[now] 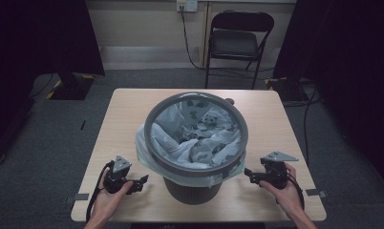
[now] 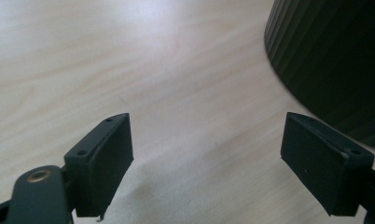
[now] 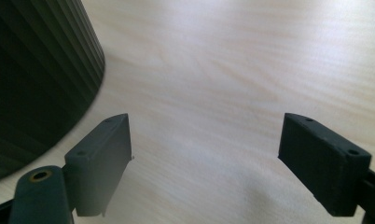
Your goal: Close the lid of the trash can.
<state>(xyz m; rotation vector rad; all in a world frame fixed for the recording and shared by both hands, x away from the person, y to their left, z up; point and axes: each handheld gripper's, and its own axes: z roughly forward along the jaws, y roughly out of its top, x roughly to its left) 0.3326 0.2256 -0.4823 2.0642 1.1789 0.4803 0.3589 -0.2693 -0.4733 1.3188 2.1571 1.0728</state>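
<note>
A dark ribbed waste bin (image 1: 195, 188) stands in the middle of the wooden table (image 1: 123, 114). A grey ring (image 1: 156, 148) clamps a pale patterned plastic liner (image 1: 199, 133) over its mouth, and the liner's edge hangs out below the ring. My left gripper (image 1: 141, 181) rests on the table to the left of the bin, open and empty, jaws pointing at the bin. In the left gripper view the gripper (image 2: 206, 121) spans bare wood, with the bin's wall (image 2: 335, 56) at the upper right. My right gripper (image 1: 250, 174) lies at the bin's right, likewise open. Its own view shows the gripper (image 3: 205, 121) over wood and the bin (image 3: 36, 70) on the left.
A black folding chair (image 1: 238, 40) stands behind the table by the wall. Cables (image 1: 307, 119) trail across the grey carpet to the right of the table. Dark curtains hang at both sides. A black stand base (image 1: 70, 86) sits at the far left.
</note>
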